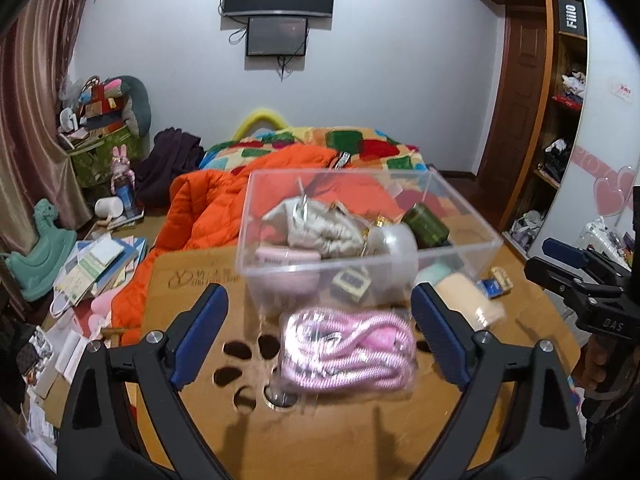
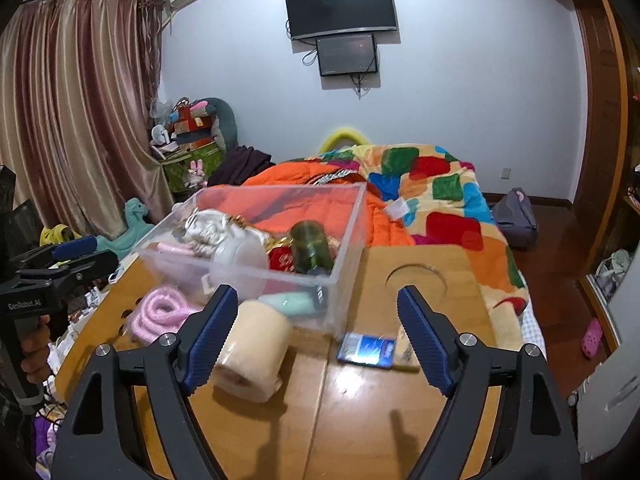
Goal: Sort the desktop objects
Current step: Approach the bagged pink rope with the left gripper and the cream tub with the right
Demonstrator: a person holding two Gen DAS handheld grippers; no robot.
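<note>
A clear plastic box (image 1: 472, 240) (image 2: 352, 216) stands on the wooden table (image 1: 328, 440) (image 2: 360, 408) and holds a beige cloth bundle (image 1: 320, 228), a green jar (image 1: 426, 226) (image 2: 310, 246) and other small items. A pink striped cord in a clear bag (image 1: 348, 350) (image 2: 158, 312) lies in front of the box, between the wide-apart fingers of my left gripper (image 1: 320, 332), which is open and not touching it. My right gripper (image 2: 318, 334) is open too; a beige roll (image 2: 256, 344) (image 1: 468, 296) lies by its left finger and a blue packet (image 2: 368, 350) (image 1: 490, 288) sits ahead on the table.
The table top has a cluster of cut-out holes (image 1: 240, 364) near the left gripper and a round recess (image 2: 416, 280) to the right. Beyond it lies a bed with an orange quilt (image 1: 208, 208) and a patchwork blanket (image 2: 436, 196). Books and toys clutter the floor (image 1: 96, 264).
</note>
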